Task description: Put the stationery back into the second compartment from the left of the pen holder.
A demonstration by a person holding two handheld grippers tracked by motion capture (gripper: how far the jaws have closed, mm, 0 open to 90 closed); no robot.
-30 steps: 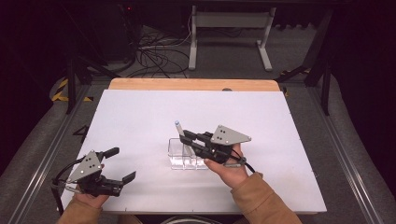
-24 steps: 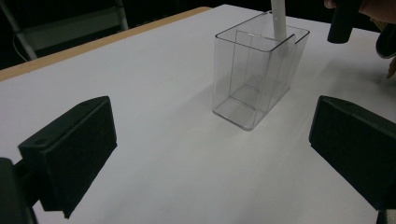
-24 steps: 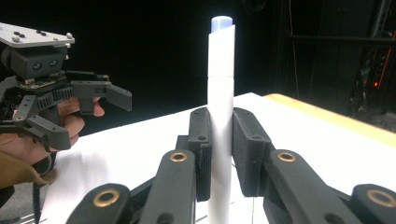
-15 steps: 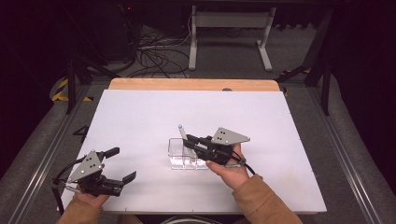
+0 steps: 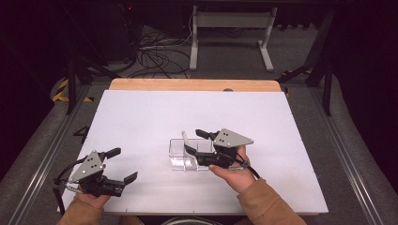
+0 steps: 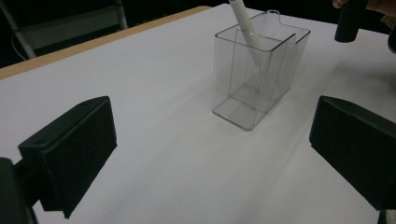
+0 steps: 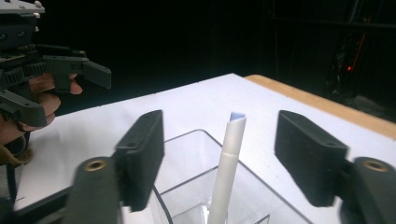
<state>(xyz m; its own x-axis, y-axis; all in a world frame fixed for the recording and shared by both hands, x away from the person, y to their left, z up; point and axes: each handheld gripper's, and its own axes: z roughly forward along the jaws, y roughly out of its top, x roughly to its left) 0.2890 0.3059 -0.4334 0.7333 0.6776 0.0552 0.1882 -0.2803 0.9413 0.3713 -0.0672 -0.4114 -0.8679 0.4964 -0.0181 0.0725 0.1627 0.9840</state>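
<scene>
Right gripper (image 7: 219, 154): jaws apart, having just been opening; the white pen stands free in the gap between them, touched by neither pad. Seen from above, this gripper (image 5: 191, 142) hangs over the container's middle, held by a hand in a tan sleeve.

White pen (image 7: 227, 165): a slim white pen with a pale blue tip, resting inside the clear container and leaning against one wall, its top end rising above the rim. From the left gripper view the pen (image 6: 246, 25) slants across the back compartment.

Clear plastic container (image 6: 254, 81): a see-through rectangular pen holder, upright on the white table, split by a clear inner wall into compartments. Apart from the pen, nothing else is visible inside it.

Left gripper (image 6: 210, 154): jaws wide apart and holding nothing, resting near the front left corner of the table (image 5: 141, 122), well apart from the container.

Risk, snagging: judging by the narrow gaps, pulling the right gripper away sideways could catch a pad on the pen's raised end and drag it out.

Risk, tipping: the container looks light and nothing steadies it; a knock from a jaw on the rim, or a tug on the leaning pen, could topple it.

Risk, pen shift: the pen leans loosely, so a bump could make it slide along the wall.
</scene>
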